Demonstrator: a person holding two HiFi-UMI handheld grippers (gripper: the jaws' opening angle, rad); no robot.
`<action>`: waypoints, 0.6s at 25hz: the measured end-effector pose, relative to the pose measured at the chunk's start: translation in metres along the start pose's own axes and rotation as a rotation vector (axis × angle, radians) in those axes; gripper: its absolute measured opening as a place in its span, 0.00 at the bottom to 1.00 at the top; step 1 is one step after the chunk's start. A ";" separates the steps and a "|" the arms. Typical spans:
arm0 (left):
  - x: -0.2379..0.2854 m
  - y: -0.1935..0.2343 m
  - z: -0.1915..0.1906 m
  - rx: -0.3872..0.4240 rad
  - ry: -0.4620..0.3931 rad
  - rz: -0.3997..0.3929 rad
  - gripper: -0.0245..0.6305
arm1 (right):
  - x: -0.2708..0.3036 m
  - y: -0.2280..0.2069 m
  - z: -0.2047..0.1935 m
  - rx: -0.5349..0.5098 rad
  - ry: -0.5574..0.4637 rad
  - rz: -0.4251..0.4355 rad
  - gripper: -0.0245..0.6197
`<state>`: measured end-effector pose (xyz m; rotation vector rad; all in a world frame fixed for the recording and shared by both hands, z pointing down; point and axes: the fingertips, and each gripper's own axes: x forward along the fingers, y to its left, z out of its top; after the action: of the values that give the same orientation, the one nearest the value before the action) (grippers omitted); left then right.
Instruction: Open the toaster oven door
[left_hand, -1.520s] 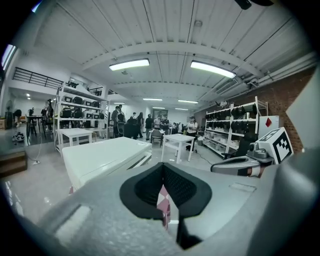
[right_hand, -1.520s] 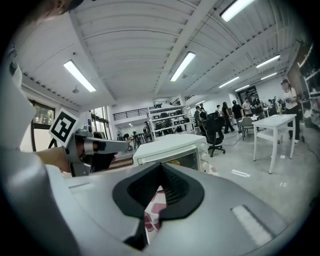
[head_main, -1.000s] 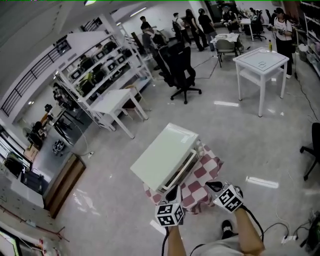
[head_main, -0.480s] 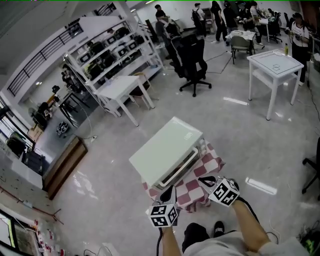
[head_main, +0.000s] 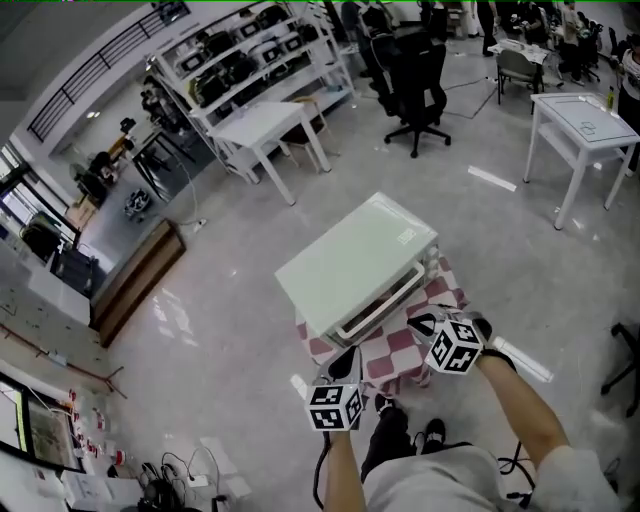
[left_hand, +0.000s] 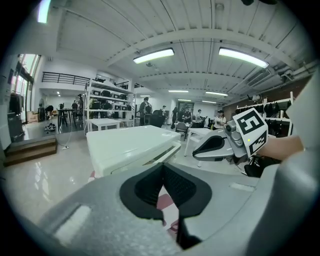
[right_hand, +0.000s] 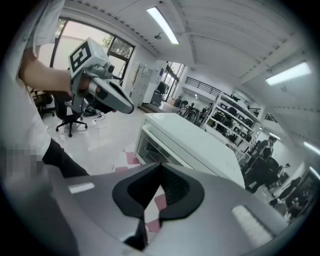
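Approach step: toaster oven (head_main: 360, 262) on checkered table (head_main: 400, 352), door (head_main: 385, 306) shut. Left gripper (head_main: 345, 362) and right gripper (head_main: 425, 322) clenched, empty, near the front. Next, probably: open one, catch the door's top edge.

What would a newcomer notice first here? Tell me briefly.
A pale toaster oven, door closed, sits on a red-and-white checked cloth in the middle of the shiny floor. Just in front of it hover the left tongs and right tongs, both shut and empty. Each carries a black-and-white marker cube.
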<state>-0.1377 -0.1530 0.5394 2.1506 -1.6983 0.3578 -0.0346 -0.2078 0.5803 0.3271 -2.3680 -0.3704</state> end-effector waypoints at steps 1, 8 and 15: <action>0.001 0.003 -0.004 -0.004 0.008 0.004 0.05 | 0.007 -0.001 -0.002 -0.040 0.019 0.003 0.04; 0.000 0.021 -0.032 -0.049 0.051 0.040 0.05 | 0.048 -0.021 -0.008 -0.370 0.147 -0.016 0.04; -0.012 0.027 -0.043 -0.065 0.070 0.048 0.05 | 0.079 -0.030 -0.006 -0.616 0.243 0.004 0.15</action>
<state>-0.1656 -0.1288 0.5762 2.0302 -1.7017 0.3812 -0.0834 -0.2632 0.6223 0.0690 -1.9029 -0.9664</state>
